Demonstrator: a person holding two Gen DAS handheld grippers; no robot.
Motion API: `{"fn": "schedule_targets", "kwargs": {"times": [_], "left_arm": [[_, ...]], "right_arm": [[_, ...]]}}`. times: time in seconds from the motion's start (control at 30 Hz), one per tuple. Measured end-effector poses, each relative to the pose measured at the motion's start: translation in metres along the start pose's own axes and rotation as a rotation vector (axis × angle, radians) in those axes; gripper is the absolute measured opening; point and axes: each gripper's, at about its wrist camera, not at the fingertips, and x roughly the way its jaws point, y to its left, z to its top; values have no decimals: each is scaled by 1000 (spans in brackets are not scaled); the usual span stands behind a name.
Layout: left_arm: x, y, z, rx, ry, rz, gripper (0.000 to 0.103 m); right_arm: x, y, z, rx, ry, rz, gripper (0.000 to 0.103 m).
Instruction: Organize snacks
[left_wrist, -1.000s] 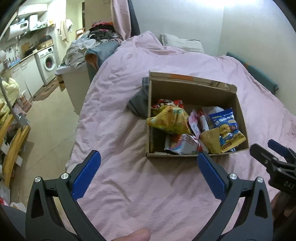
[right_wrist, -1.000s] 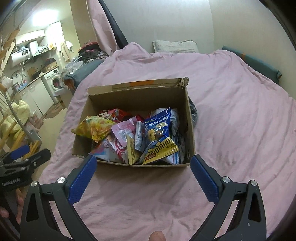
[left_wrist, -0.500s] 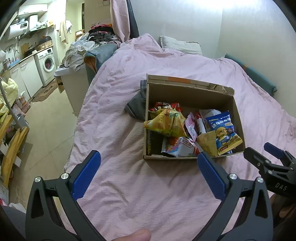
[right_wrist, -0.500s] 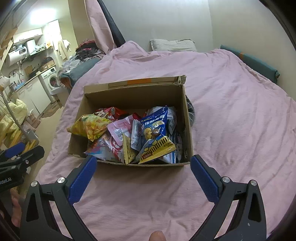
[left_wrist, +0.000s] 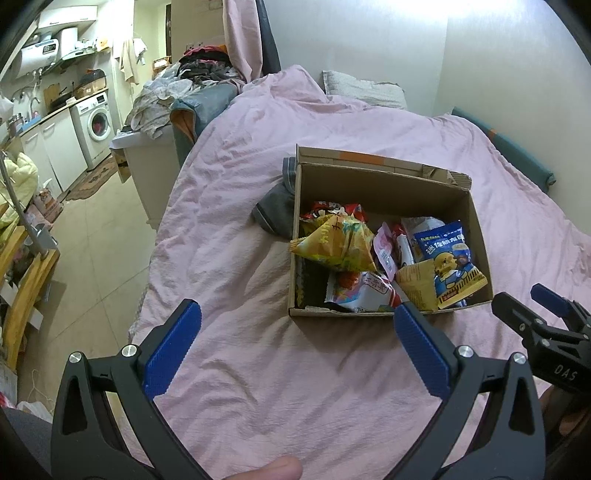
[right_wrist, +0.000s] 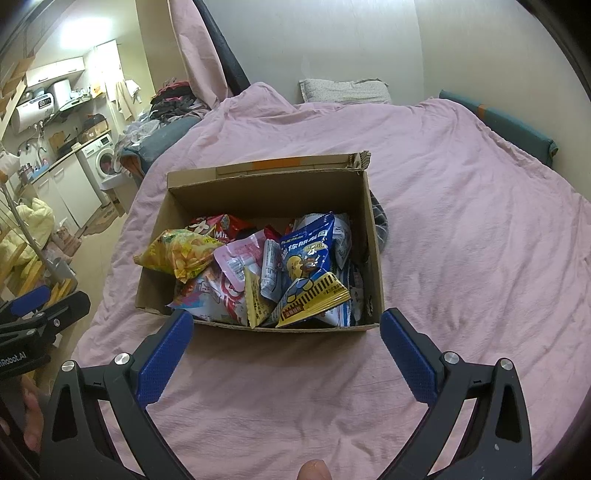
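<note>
A cardboard box (right_wrist: 266, 192) is set on the bed (right_wrist: 461, 221), mid-frame in the right wrist view. Snack bags (right_wrist: 258, 273) are piled inside it. A pillow (right_wrist: 343, 90) is seen behind it, at the upper centre. A washing machine (right_wrist: 101, 158) is placed at the far left

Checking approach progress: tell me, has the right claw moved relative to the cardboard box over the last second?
Yes. The right claw has moved closer to the cardboard box, whose near edge now meets its fingertips.
</note>
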Motion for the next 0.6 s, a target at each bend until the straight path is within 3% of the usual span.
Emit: {"fn": "schedule_targets", "kwargs": {"times": [0.6], "left_arm": [[3, 2, -3, -7, 12, -2, 103]], "right_arm": [[-1, -1, 1, -5, -2, 0, 103]]}}
